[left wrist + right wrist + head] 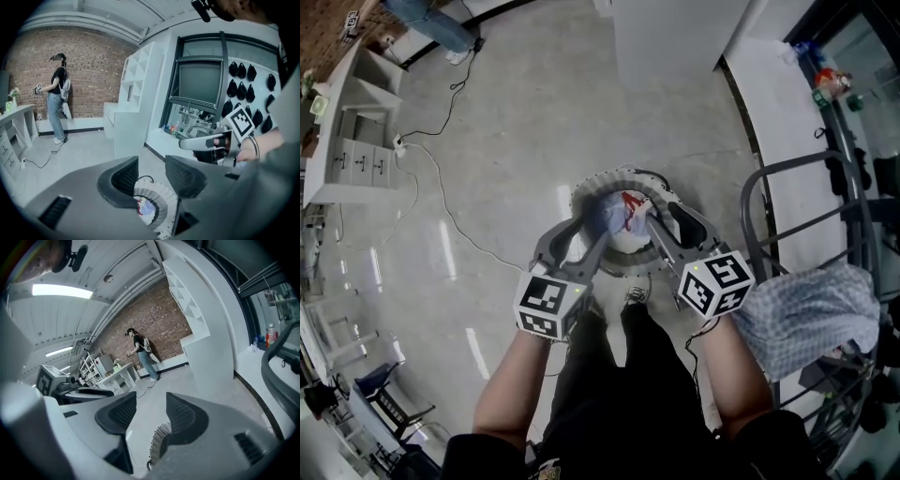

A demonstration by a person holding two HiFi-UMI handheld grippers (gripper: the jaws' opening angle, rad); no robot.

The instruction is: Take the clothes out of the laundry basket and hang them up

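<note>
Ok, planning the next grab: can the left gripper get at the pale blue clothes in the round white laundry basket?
Probably yes. The left gripper hangs above the round white laundry basket, fingers apart and empty, and the pale blue clothes lie uncovered in its open top, nothing in between.

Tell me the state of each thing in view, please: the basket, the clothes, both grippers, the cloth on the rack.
Laundry basket: upright on the floor, not empty.
Clothes: bunched inside the basket.
Left gripper: open, holding nothing.
Right gripper: open, holding nothing.
Checked cloth: draped over the rack.
</note>
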